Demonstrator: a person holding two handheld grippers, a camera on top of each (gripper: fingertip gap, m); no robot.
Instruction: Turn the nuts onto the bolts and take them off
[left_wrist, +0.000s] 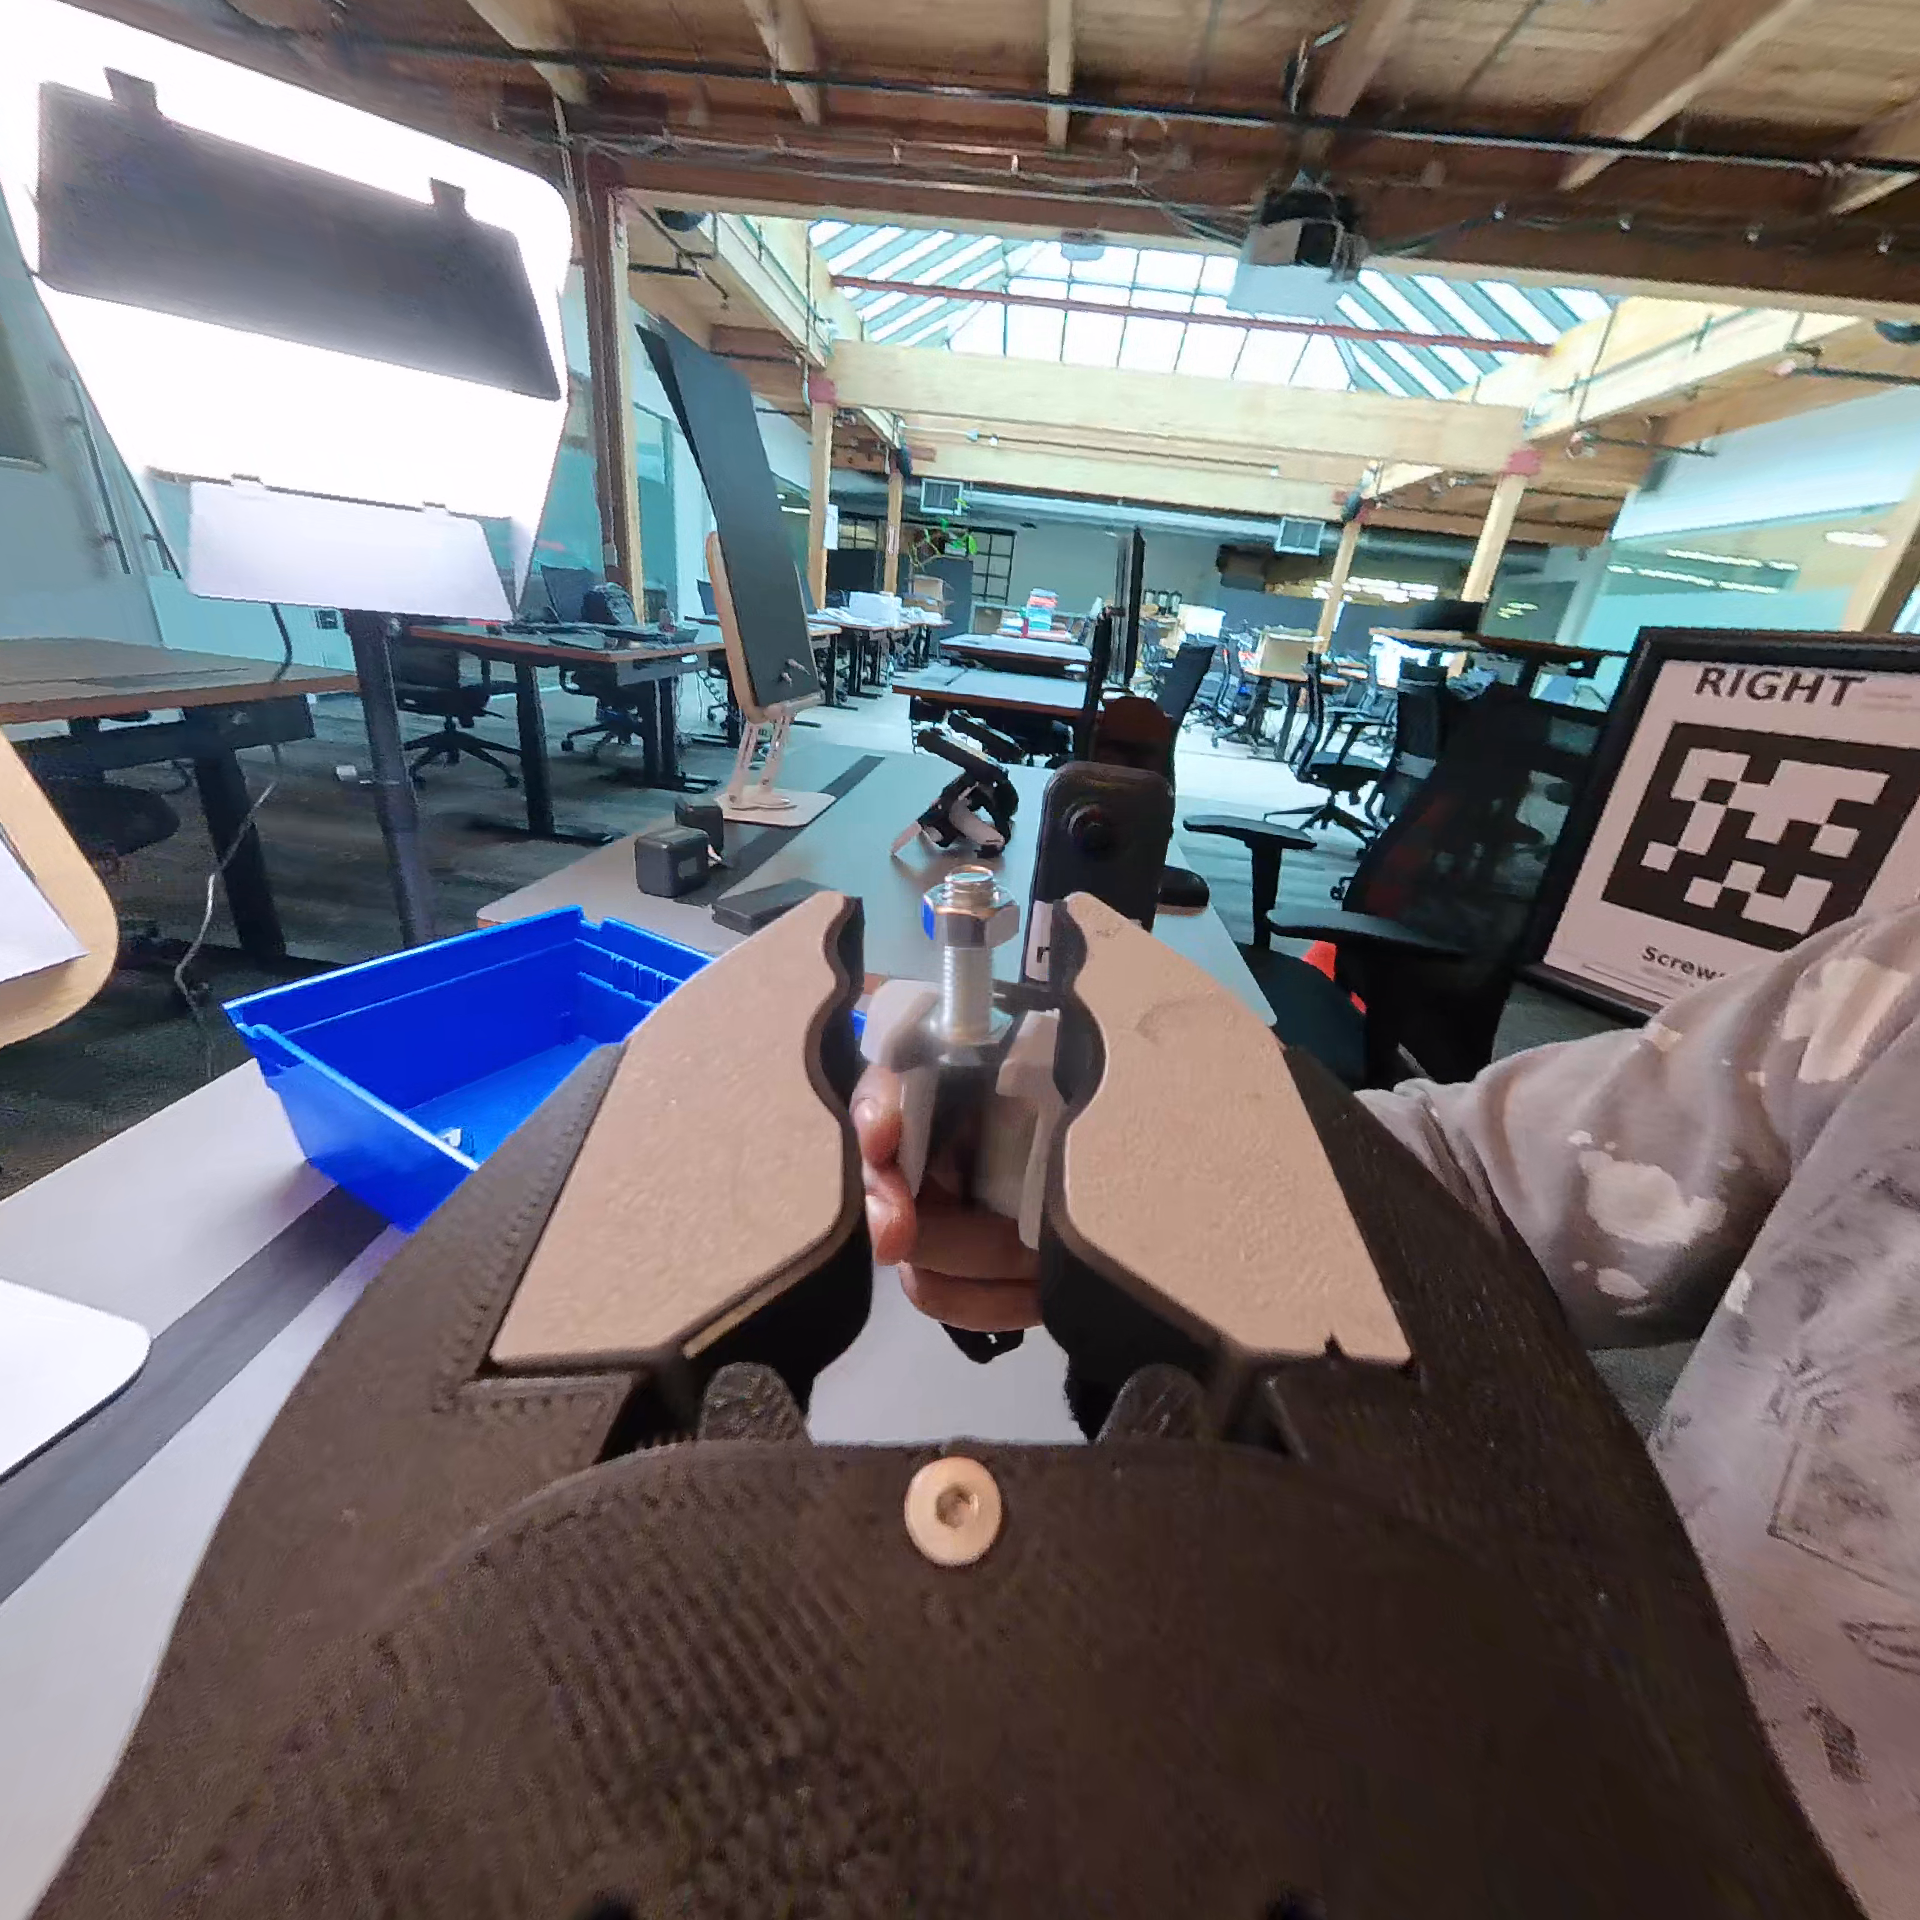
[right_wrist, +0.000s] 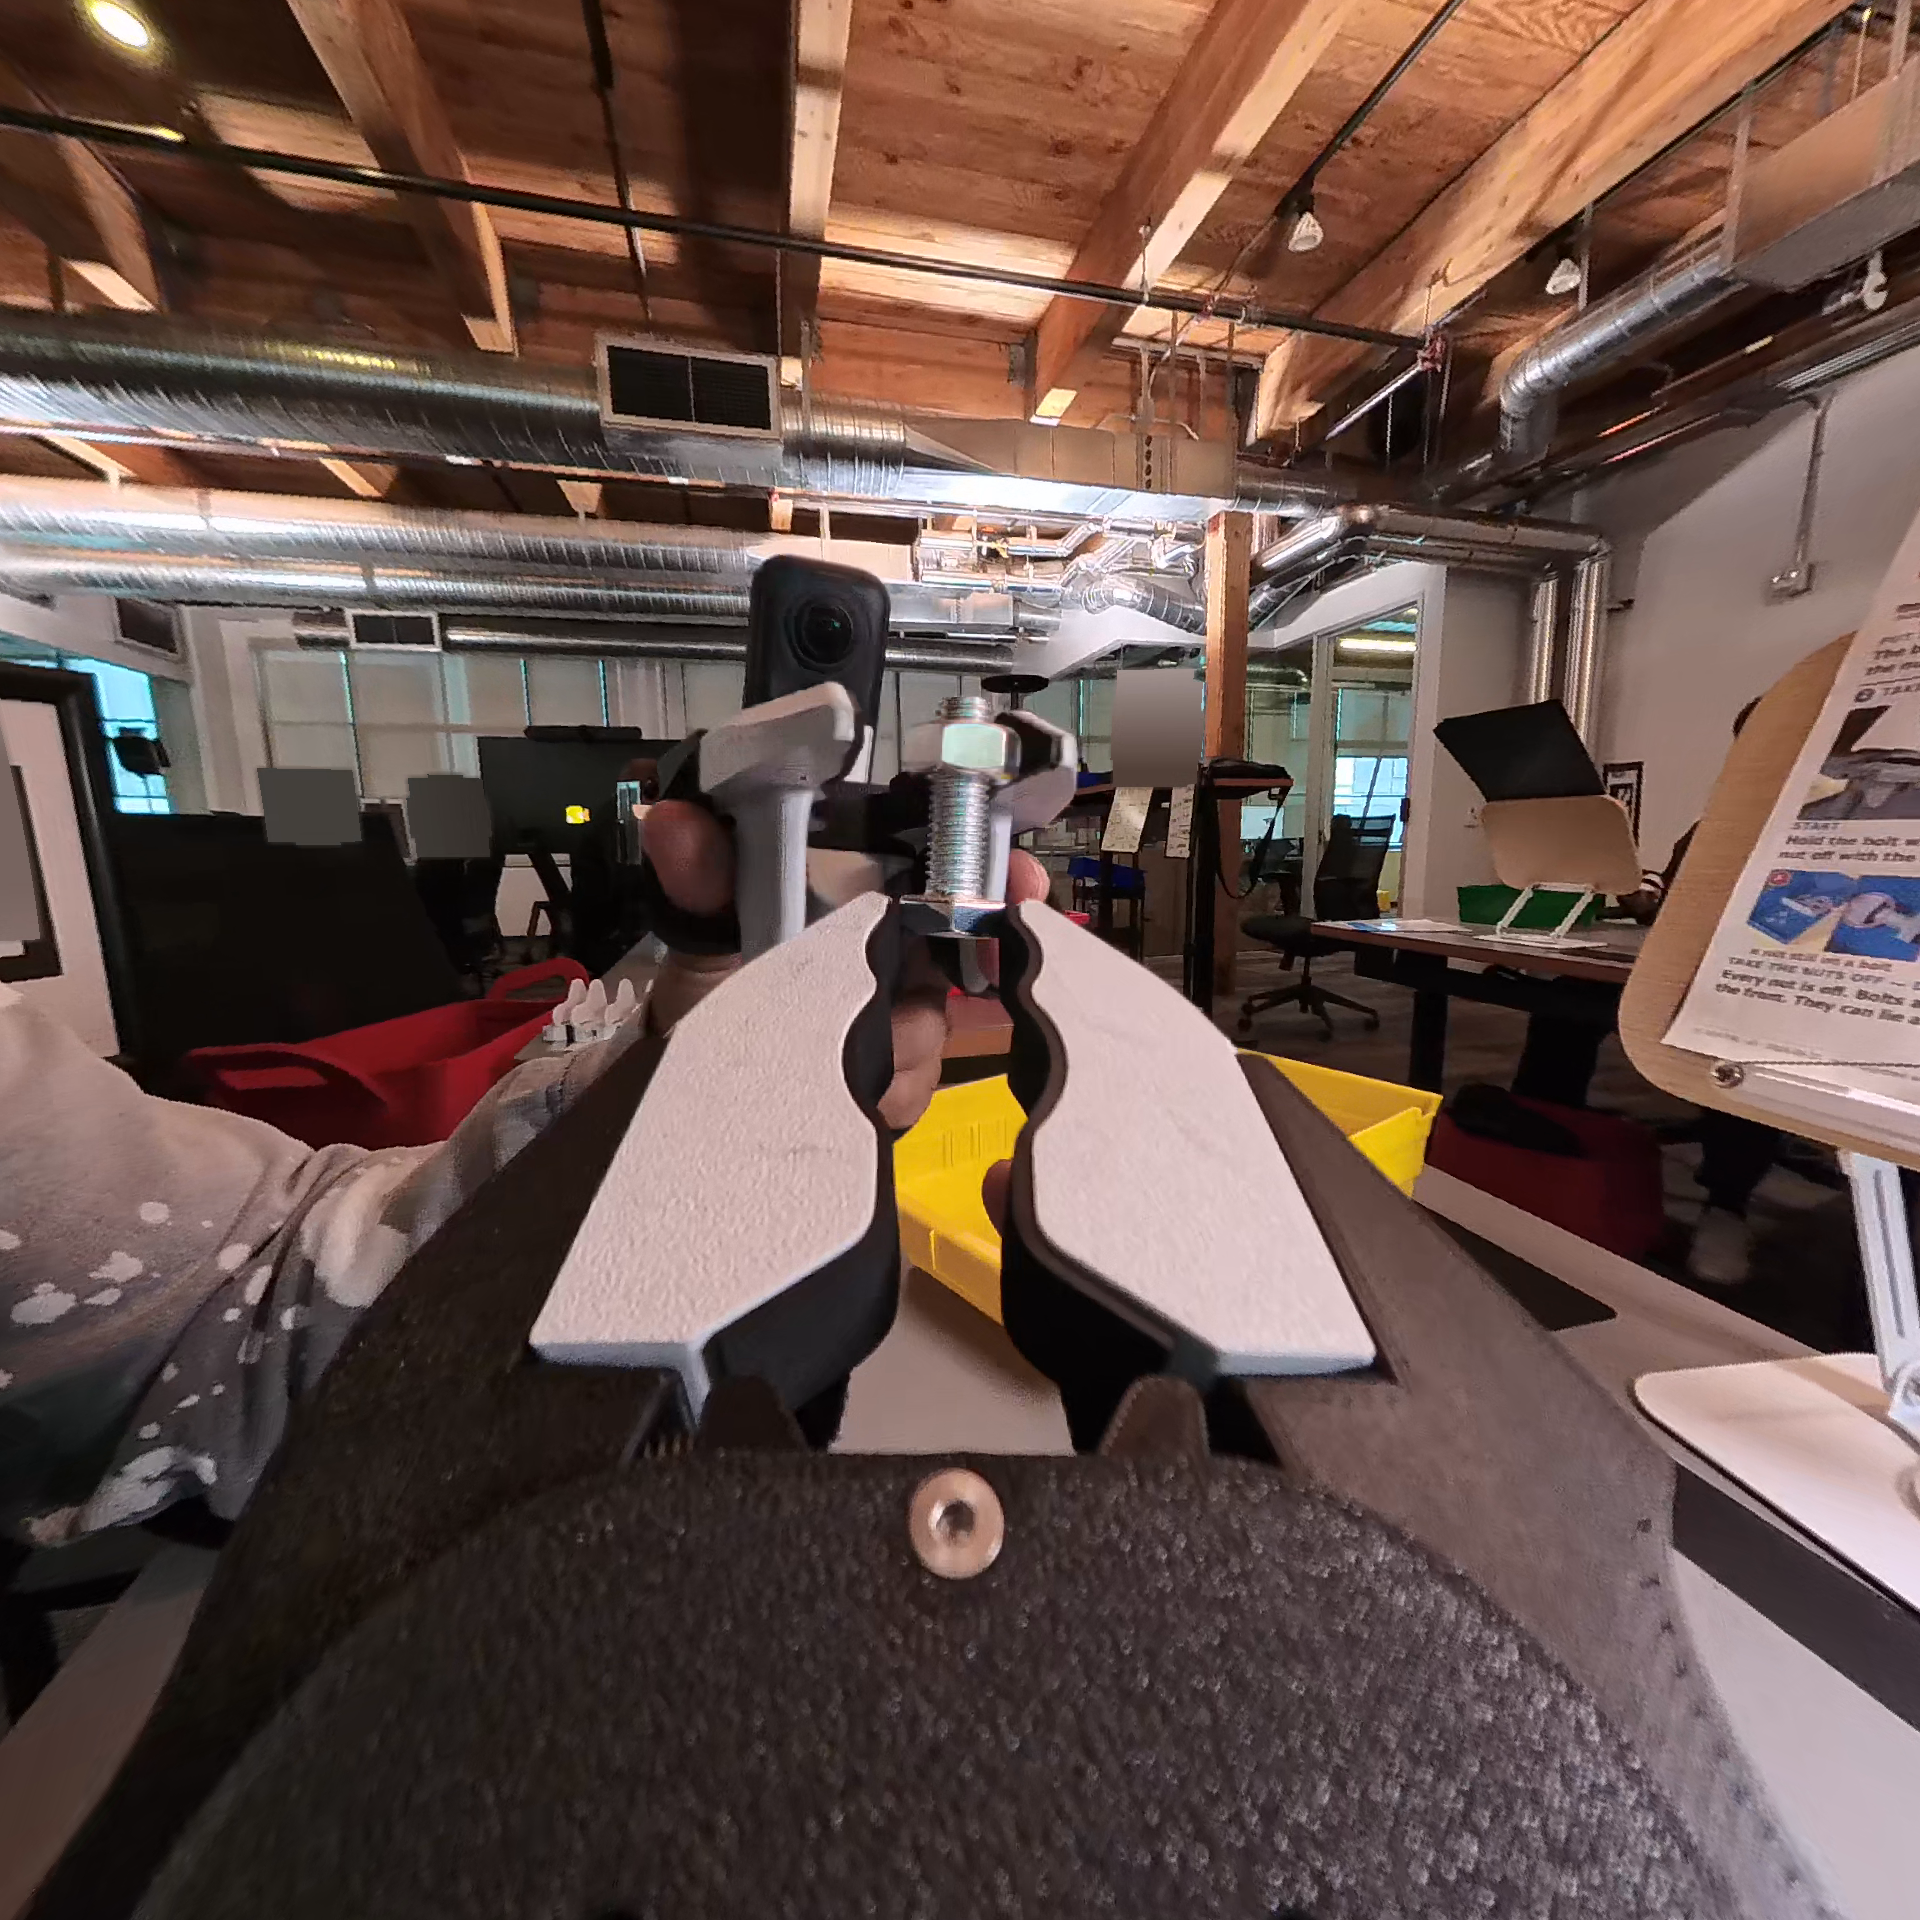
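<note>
A silver bolt (right_wrist: 958, 842) stands upright with a hex nut (right_wrist: 958, 750) threaded near its top end. My right gripper (right_wrist: 954, 920) is shut on the bolt's head at the bottom. My left gripper (right_wrist: 914, 758) is open at the nut's height; its right finger touches the nut and its left finger stands apart. In the left wrist view the nut (left_wrist: 971, 916) sits between my left gripper (left_wrist: 961, 925)'s spread tips. Below it, my right gripper (left_wrist: 966, 1039) clamps the bolt (left_wrist: 966, 971). Both are held in the air above the table.
A blue bin (left_wrist: 436, 1039) sits on the grey table (left_wrist: 156, 1247) to the left. A yellow bin (right_wrist: 1340, 1122) lies under the grippers. A red basket (right_wrist: 364, 1060), an instruction board on a stand (right_wrist: 1818, 883) and a marker sign (left_wrist: 1745, 821) stand around. A person's sleeve (left_wrist: 1662, 1143) is close. Less than 4 cm separates the two grippers' tips.
</note>
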